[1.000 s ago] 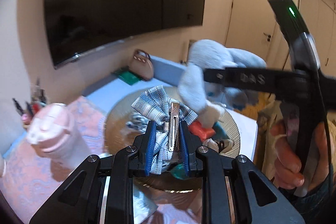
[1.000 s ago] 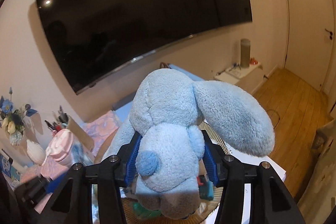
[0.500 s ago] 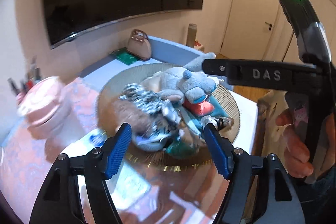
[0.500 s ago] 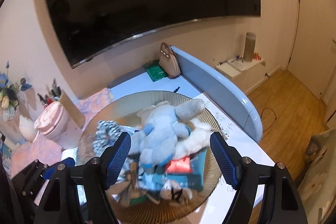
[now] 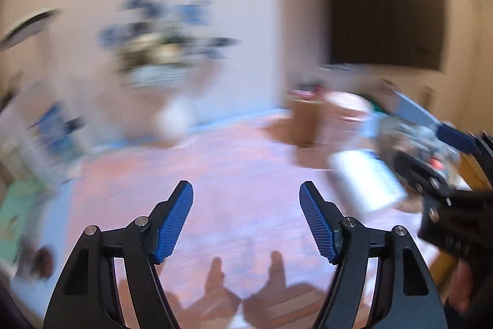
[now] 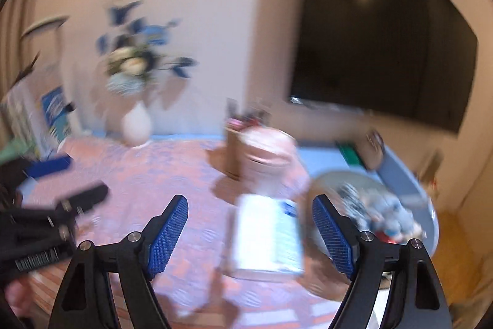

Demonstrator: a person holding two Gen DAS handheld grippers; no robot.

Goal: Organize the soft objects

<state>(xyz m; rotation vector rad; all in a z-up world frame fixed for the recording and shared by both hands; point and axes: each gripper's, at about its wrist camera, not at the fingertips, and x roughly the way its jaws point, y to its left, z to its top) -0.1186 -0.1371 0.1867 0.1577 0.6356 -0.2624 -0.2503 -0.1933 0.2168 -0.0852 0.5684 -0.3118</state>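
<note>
The soft stuff is all piled in the round tray (image 6: 336,178) at the right end of the table: a blue plush toy (image 6: 397,221) lying down in the heap, with something striped grey and white (image 6: 351,193) just left of it and a bit of red (image 6: 388,236) poking out below. Both views are super smeared, so I honestly can't tell which way the plush points or how its long axis runs. In the left wrist view the pile (image 5: 422,141) is just a blur at the far right.

Just beside the tray, toward the table's middle, lies a white booklet or pack (image 6: 268,236) flat on the pink patterned cloth (image 6: 154,174). Behind that sit a pink pot (image 6: 268,156) and a brown pen holder (image 6: 232,150), then a white vase of blue flowers (image 6: 137,122) by the wall.

Left gripper (image 5: 246,224) is spread wide, nothing in it, over bare cloth. Right gripper (image 6: 249,236) is also wide and empty, the booklet showing between its fingers.
</note>
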